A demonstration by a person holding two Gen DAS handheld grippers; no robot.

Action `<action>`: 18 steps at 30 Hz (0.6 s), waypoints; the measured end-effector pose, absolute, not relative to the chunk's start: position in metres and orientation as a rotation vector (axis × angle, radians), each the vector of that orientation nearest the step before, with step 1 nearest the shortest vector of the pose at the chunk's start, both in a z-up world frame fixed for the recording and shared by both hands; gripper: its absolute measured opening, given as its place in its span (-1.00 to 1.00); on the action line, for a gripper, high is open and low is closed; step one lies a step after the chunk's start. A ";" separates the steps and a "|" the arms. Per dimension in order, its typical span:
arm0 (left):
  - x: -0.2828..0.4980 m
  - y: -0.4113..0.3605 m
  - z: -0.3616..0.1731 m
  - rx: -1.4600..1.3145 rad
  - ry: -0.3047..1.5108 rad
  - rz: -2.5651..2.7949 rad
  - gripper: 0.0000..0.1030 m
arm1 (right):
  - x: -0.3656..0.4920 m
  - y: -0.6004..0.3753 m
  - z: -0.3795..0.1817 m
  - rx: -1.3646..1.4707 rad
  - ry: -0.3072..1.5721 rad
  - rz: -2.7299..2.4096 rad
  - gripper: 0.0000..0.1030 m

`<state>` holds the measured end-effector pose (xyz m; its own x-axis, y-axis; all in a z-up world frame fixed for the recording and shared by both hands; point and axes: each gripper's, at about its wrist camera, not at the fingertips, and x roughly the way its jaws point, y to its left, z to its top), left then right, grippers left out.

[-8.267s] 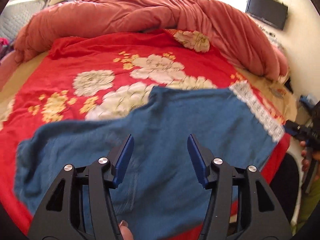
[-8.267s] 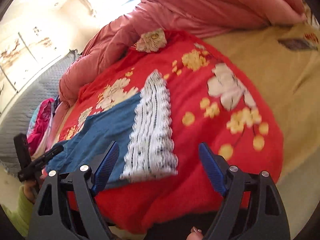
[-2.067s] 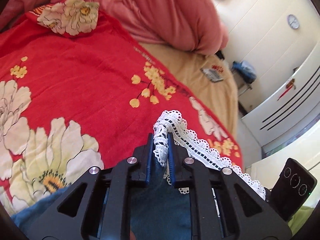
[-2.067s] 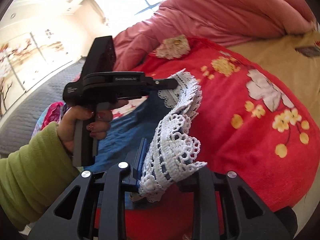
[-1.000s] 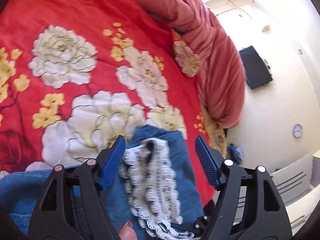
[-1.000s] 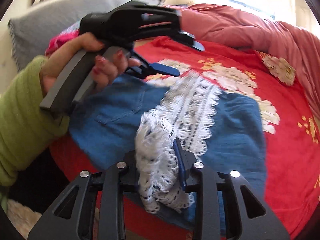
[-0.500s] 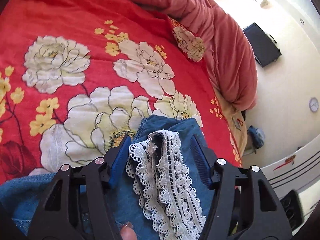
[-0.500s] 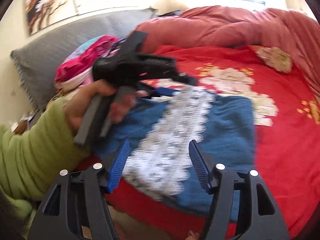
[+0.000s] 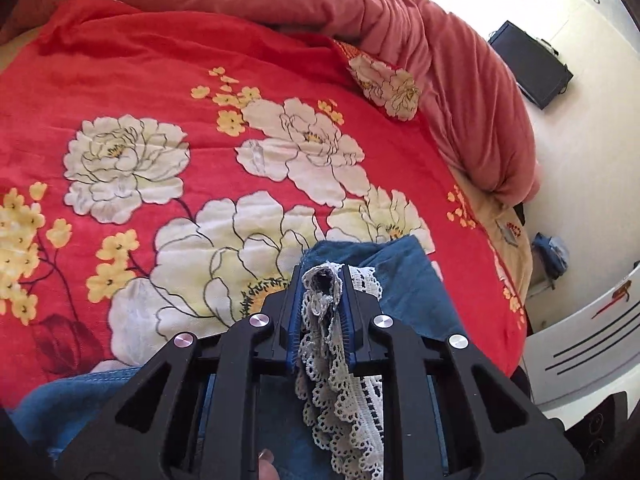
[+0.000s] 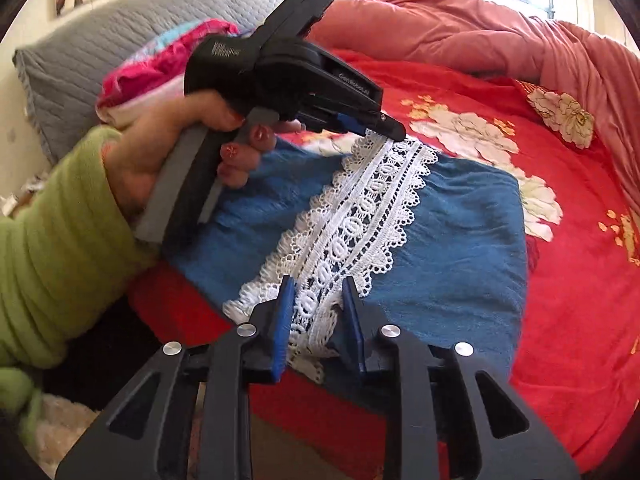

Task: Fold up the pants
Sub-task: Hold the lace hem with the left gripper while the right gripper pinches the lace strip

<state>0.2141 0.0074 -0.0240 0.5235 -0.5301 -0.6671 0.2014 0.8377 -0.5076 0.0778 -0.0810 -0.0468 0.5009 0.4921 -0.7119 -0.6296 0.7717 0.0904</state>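
The blue pants (image 10: 452,240) lie folded over on the red flowered blanket (image 10: 576,280), with their white lace hem (image 10: 360,220) on top. My left gripper (image 9: 322,276) is shut on the far end of the lace hem (image 9: 324,320); it also shows in the right wrist view (image 10: 384,128), held by a hand. My right gripper (image 10: 318,284) has its jaws closed in around the near end of the lace and blue cloth at the bed's front edge.
A rumpled pink duvet (image 9: 360,12) is heaped along the far side of the bed. A grey quilted headboard (image 10: 80,56) and a pile of bright clothes (image 10: 160,68) are at the left. A dark TV (image 9: 528,64) hangs on the wall.
My left gripper has closed on the far end of the lace hem. My right gripper, open half a second ago, has moved forward and closed on the near end.
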 end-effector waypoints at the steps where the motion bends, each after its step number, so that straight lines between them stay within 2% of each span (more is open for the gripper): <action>1: 0.213 0.009 -0.023 -0.393 0.922 -0.446 -0.81 | 0.078 -0.078 -0.049 -0.204 0.795 0.685 -0.55; 8: 0.216 0.007 -0.040 -0.332 0.986 -0.410 -0.73 | 0.073 -0.077 -0.057 -0.214 0.830 0.690 -0.38; 12: 0.214 0.008 -0.035 -0.323 0.970 -0.411 -0.66 | 0.071 -0.097 -0.041 -0.141 0.791 0.699 -0.14; 18: 0.212 0.008 -0.034 -0.324 0.968 -0.398 -0.55 | 0.052 -0.107 -0.030 -0.189 0.736 0.670 -0.13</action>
<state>0.2123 0.0083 -0.0341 0.5050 -0.4649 -0.7272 0.1818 0.8809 -0.4370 0.0525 -0.1069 -0.0299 0.5458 0.4974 -0.6743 -0.6248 0.7778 0.0681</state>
